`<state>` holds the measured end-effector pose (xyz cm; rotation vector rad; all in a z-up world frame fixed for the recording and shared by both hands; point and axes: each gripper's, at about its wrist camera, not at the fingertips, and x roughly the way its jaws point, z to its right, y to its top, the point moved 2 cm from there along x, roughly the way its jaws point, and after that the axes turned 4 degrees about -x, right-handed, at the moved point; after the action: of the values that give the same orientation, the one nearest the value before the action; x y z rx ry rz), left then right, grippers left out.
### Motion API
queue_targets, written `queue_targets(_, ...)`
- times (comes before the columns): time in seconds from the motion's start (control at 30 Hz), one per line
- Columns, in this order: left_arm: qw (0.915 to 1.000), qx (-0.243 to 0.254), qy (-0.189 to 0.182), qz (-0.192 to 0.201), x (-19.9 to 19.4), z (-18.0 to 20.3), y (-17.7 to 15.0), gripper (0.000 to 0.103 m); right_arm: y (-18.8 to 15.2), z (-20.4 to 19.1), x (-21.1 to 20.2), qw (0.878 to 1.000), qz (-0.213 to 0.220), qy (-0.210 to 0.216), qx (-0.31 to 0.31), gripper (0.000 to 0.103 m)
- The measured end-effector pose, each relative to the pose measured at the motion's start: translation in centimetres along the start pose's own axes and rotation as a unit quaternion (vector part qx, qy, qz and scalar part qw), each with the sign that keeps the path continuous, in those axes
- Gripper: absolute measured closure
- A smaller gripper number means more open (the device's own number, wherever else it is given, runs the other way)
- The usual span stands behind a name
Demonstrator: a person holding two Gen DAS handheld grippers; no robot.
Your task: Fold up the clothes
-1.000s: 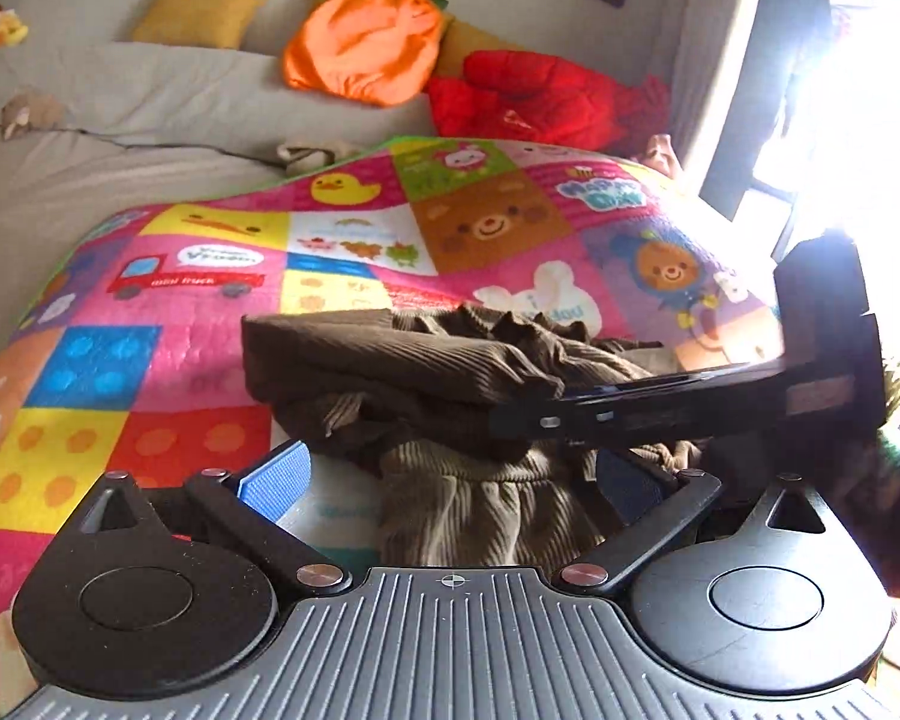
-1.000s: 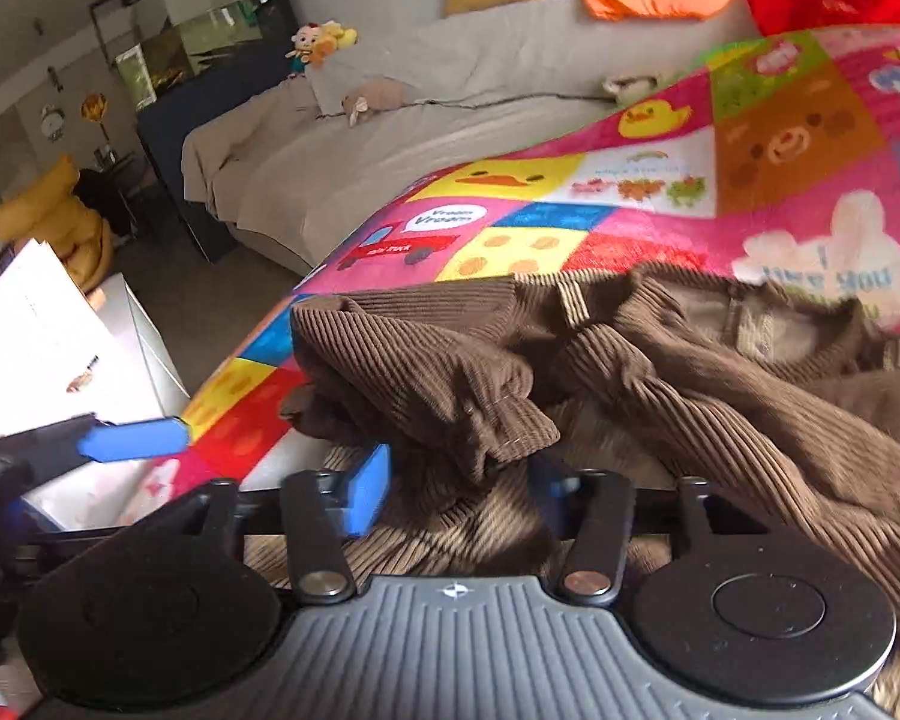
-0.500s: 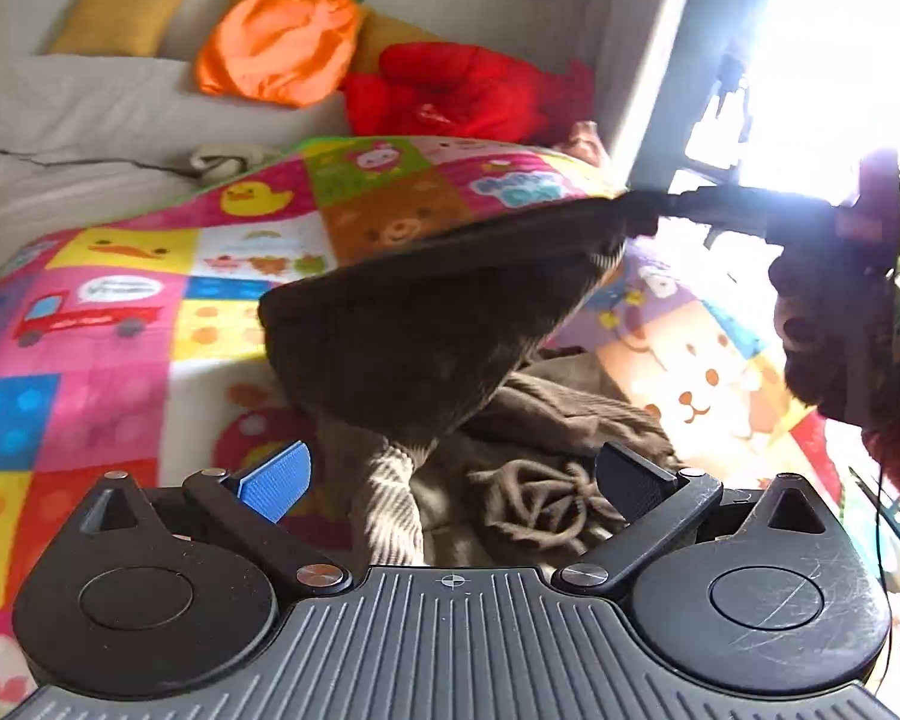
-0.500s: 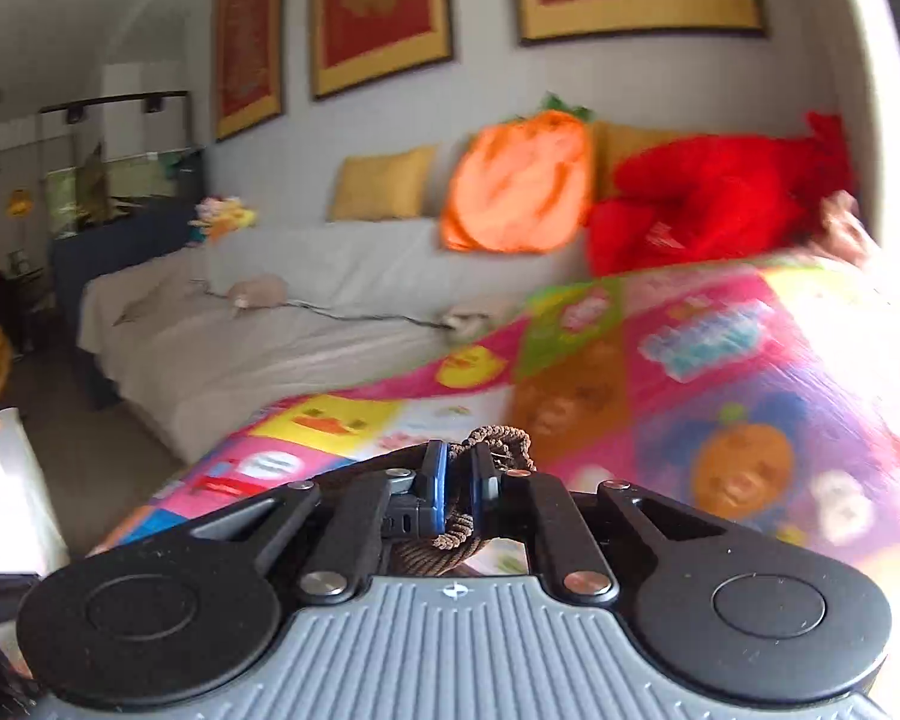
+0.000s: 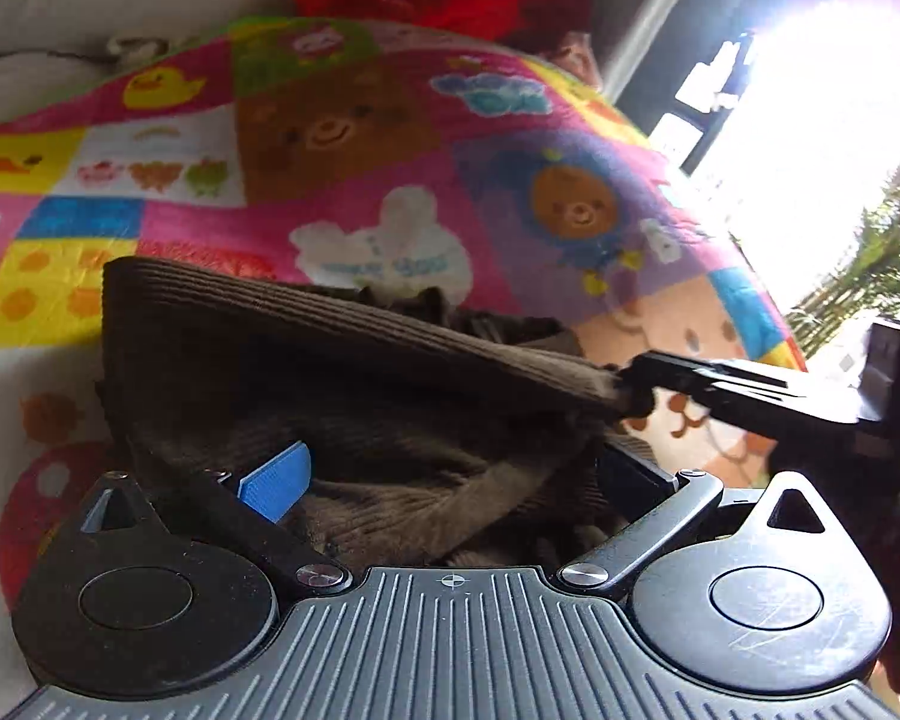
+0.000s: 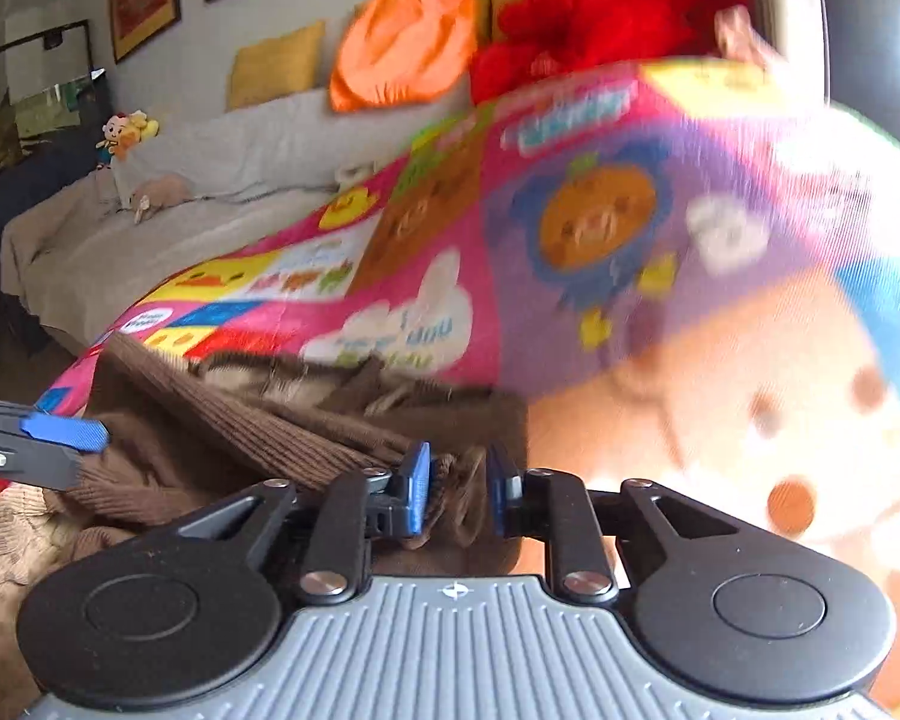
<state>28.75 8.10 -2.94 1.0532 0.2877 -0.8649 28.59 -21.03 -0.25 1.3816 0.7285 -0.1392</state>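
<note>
A brown ribbed sweater [image 5: 330, 348] lies bunched on the colourful patchwork play mat [image 5: 342, 138]. My left gripper [image 5: 450, 474] is open, its blue-padded fingers [image 5: 276, 480] spread over the sweater's crumpled lower part. My right gripper [image 6: 456, 498] holds a bunched edge of the sweater [image 6: 270, 438] between its narrowly parted pads and stretches a fold of it out low over the mat. In the left wrist view the right gripper [image 5: 636, 396] shows at the right, pinching the sweater's taut edge. In the right wrist view the left gripper's blue pad [image 6: 66, 429] shows at the left.
The mat covers a bed or sofa with grey sheets [image 6: 168, 228]. An orange pumpkin cushion [image 6: 408, 54], a red plush [image 6: 600, 24] and yellow pillows [image 6: 276, 63] lie at the back. A bright window [image 5: 822, 108] is at the right. A tan knit garment [image 6: 12, 540] lies at lower left.
My right gripper has come down from its raised position, carrying the sweater's edge lower and toward the right. The lifted fold has dropped closer to the mat. My left gripper stays open.
</note>
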Motion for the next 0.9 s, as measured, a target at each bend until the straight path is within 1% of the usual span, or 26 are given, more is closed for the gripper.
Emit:
queue_targets(0.03, 0.9999, -0.003, 0.012, 0.004, 0.2, -0.4, 0.4, 0.000, 0.5, -0.4, -0.6, 1.000, 0.017, 0.002, -0.016, 0.081)
queue_targets(0.07, 0.9998, -0.005, 0.015, 0.012, 0.0, -0.5, 1.0, 0.000, 1.0, -0.7, -1.0, 0.999, 0.027, 0.015, -0.023, 0.078)
queue_targets(0.1, 0.9996, -0.006, 0.014, 0.023, -0.3, -0.5, 1.8, 0.000, 1.5, -1.1, -1.2, 0.999, 0.031, 0.034, -0.028, 0.076)
queue_targets(0.17, 0.9989, -0.008, 0.010, 0.046, -0.9, -0.4, 3.3, 0.000, 1.8, -2.0, -0.9, 0.997, 0.028, 0.060, -0.044, 0.066)
queue_targets(0.2, 0.9983, -0.012, 0.017, 0.055, -1.1, -0.4, 4.1, 0.000, 1.7, -2.5, -0.5, 0.996, 0.024, 0.061, -0.061, 0.062)
queue_targets(0.27, 0.9971, -0.027, 0.037, 0.060, -1.3, -0.8, 5.0, 0.000, 1.1, -3.1, 0.1, 0.994, 0.020, 0.048, -0.092, 0.047)
queue_targets(0.3, 0.9966, -0.037, 0.041, 0.061, -1.5, -1.0, 5.3, 0.000, 0.7, -3.1, 0.3, 0.994, 0.017, 0.044, -0.100, 0.046)
queue_targets(0.33, 0.9967, -0.042, 0.035, 0.060, -1.9, -1.1, 5.2, 0.000, 0.3, -2.8, 0.4, 0.994, 0.015, 0.045, -0.103, 0.045)
queue_targets(0.4, 0.9974, -0.043, 0.008, 0.057, -2.9, -1.0, 4.2, 0.000, -0.6, -2.1, 0.5, 0.993, 0.008, 0.050, -0.104, 0.043)
queue_targets(0.43, 0.9980, -0.034, -0.008, 0.053, -3.4, -0.7, 3.3, 0.000, -1.0, -1.7, 0.6, 0.993, 0.004, 0.051, -0.105, 0.042)
queue_targets(0.5, 0.9988, -0.007, -0.028, 0.040, -3.9, 0.3, 1.0, 0.000, -1.8, -1.3, 1.0, 0.992, 0.000, 0.051, -0.117, 0.041)
queue_targets(0.57, 0.9988, 0.024, -0.034, 0.027, -3.7, 1.3, -1.2, 0.000, -2.1, -1.4, 1.6, 0.991, 0.003, 0.044, -0.130, 0.041)
queue_targets(0.6, 0.9986, 0.040, -0.028, 0.021, -3.5, 1.7, -2.3, 0.000, -2.0, -1.5, 2.0, 0.990, 0.004, 0.043, -0.134, 0.044)
queue_targets(0.63, 0.9981, 0.055, -0.019, 0.017, -3.4, 1.9, -3.3, 0.000, -1.6, -1.7, 2.2, 0.991, 0.000, 0.054, -0.126, 0.060)
queue_targets(0.67, 0.9975, 0.069, -0.011, 0.015, -3.4, 2.1, -4.2, 0.000, -1.0, -1.7, 2.3, 0.992, -0.004, 0.071, -0.103, 0.077)
queue_targets(0.7, 0.9965, 0.082, -0.002, 0.013, -3.5, 2.2, -5.0, 0.000, -0.4, -1.7, 2.2, 0.993, -0.008, 0.090, -0.076, 0.081)
queue_targets(0.77, 0.9941, 0.106, 0.011, 0.018, -4.1, 2.2, -6.1, 0.000, 1.2, -0.5, 1.9, 0.991, -0.004, 0.135, 0.020, 0.089)
queue_targets(0.8, 0.9930, 0.115, 0.015, 0.022, -4.6, 2.1, -6.6, 0.000, 2.0, 0.3, 1.9, 0.985, -0.001, 0.155, 0.073, 0.091)
queue_targets(0.87, 0.9920, 0.123, 0.015, 0.026, -5.3, 1.7, -7.2, 0.000, 3.4, 2.0, 1.8, 0.966, 0.002, 0.188, 0.175, 0.092)
queue_targets(0.9, 0.9918, 0.124, 0.016, 0.027, -5.6, 1.5, -7.3, 0.000, 3.8, 2.8, 2.3, 0.962, -0.001, 0.179, 0.205, 0.092)
